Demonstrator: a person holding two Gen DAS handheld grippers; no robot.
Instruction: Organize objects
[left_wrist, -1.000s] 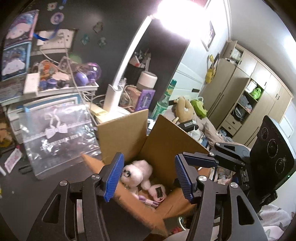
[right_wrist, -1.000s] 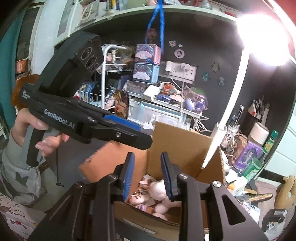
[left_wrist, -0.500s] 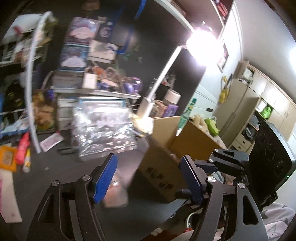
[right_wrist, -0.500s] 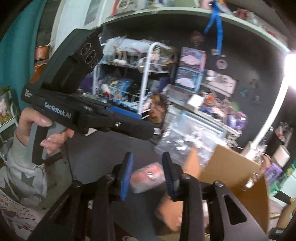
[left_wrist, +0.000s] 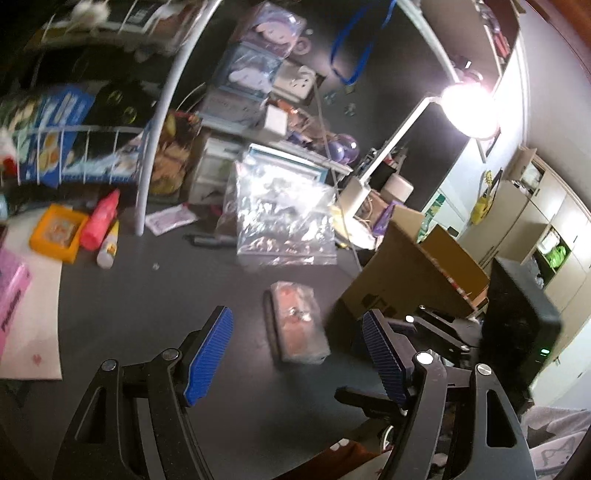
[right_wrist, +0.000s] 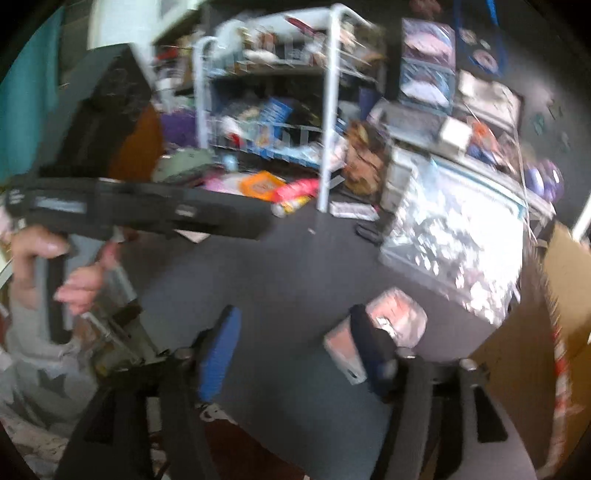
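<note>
Pack (left_wrist: 297, 326) lies near on the desk (left_wrist: 147, 295), left of the box (left_wrist: 413, 280). Both claws, left (left_wrist: 295, 354) and right (right_wrist: 291, 350), gape, holding nothing. Next job looks like grabbing it.

Our left gripper (left_wrist: 297, 349) hangs w/ jaws spread wide, nothing between the blue pads (left_wrist: 208, 350). Right gripper (right_wrist: 293, 354) is likewise wide apart & empty, view blurred. Our left hand (right_wrist: 61, 267) wraps its gripper's handle, fingers curled.

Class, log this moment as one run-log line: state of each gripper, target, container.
left gripper: open | right gripper: open | pink packet: on desk | cardboard box: beside packet
</note>
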